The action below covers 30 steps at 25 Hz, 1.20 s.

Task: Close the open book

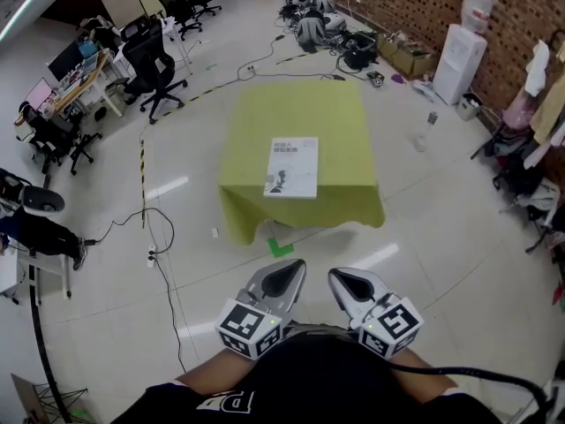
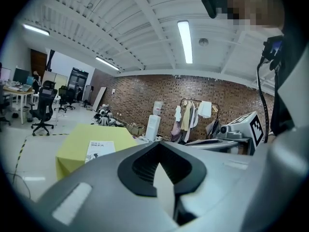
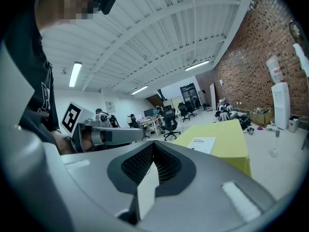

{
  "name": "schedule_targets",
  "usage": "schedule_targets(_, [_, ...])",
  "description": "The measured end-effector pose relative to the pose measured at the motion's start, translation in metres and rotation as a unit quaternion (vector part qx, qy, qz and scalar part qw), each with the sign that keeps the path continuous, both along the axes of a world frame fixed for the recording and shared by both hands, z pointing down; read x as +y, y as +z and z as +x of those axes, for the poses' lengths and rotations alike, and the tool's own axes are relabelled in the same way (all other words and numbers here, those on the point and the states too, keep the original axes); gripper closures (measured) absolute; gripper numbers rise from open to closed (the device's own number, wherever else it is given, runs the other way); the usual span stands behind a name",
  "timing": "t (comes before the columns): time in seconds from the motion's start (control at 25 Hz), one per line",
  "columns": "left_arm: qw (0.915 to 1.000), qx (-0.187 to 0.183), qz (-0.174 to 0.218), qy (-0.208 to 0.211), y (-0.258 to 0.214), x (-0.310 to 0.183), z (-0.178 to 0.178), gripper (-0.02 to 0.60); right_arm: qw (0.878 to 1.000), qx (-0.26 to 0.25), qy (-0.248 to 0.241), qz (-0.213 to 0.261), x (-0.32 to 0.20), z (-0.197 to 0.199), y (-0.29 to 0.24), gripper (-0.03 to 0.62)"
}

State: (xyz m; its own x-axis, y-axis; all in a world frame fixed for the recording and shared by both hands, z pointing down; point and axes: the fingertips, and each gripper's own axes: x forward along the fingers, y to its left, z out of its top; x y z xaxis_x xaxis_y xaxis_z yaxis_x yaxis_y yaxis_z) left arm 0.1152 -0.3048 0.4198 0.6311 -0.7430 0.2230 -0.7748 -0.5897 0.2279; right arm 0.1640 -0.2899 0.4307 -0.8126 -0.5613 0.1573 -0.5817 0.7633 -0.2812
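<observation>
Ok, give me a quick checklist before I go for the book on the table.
1. Is the book in sight: ok, it lies on the table near the front edge.
2. Is it open: not ok, only a cover shows, so it looks shut.
3. Is the left gripper empty: ok, jaws together on nothing.
4. Is the right gripper empty: ok, jaws together on nothing.
5. Is the book in reach: not ok, the table stands well ahead of both grippers.
</observation>
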Motion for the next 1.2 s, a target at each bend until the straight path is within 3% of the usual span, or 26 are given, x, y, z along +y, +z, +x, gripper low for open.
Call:
schedule_targets(0.52, [0.9998, 0.013, -0.001, 0.012, -0.007, -0.080, -0.078, 0.574, 1.000, 0.027, 0.011, -0.003, -0.075, -0.077, -0.002, 0.586])
schedule_targets(0.96, [0.9979, 0.030, -0.005, 0.056, -0.006, -0.150, -0.142, 0.574, 0.997, 0.057, 0.053, -0.014, -0.138, -0.140, 0.000, 0.586])
schedule_targets(1.2, [0.9952, 0.036, -0.009, 0.090, 0.000, -0.177, -0.170, 0.574, 0.993, 0.041, 0.091, -0.063, -0.166, -0.163, 0.013, 0.586])
